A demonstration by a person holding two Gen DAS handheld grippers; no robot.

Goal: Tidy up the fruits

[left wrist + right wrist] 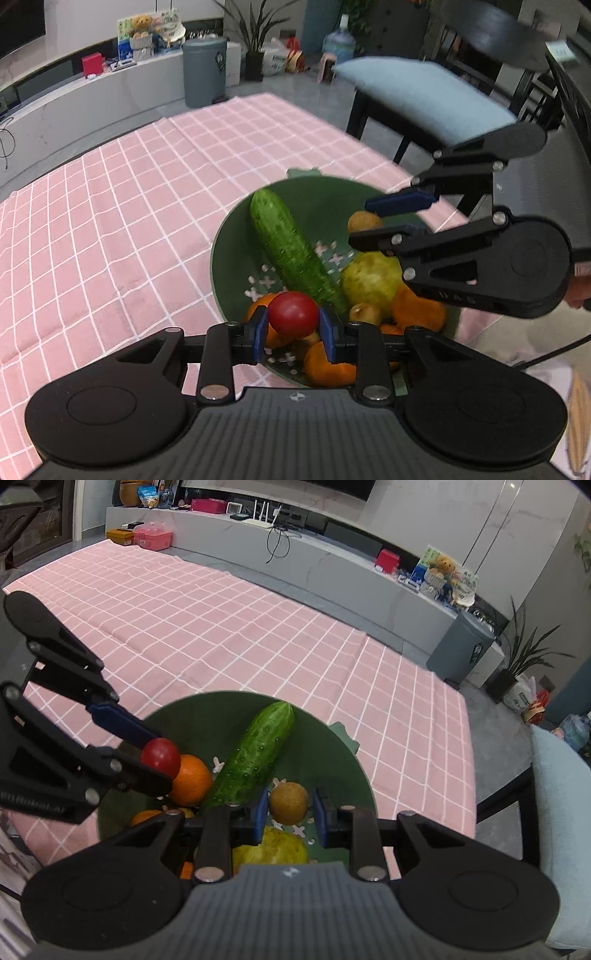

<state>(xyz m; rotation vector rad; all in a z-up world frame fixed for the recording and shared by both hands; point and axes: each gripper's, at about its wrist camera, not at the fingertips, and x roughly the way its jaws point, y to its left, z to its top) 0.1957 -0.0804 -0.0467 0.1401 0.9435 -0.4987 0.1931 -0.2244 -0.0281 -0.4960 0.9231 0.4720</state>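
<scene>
On the pink-checked desk (110,206), the left gripper (293,325) clamps a tomato (293,314); the right gripper (289,814), open, straddles a kiwi (289,802) directly ahead.

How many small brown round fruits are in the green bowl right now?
2 visible. One brown fruit sits between the right gripper fingers, not clearly clamped; another lies beside the cucumber near the left gripper. More may be hidden.
</scene>
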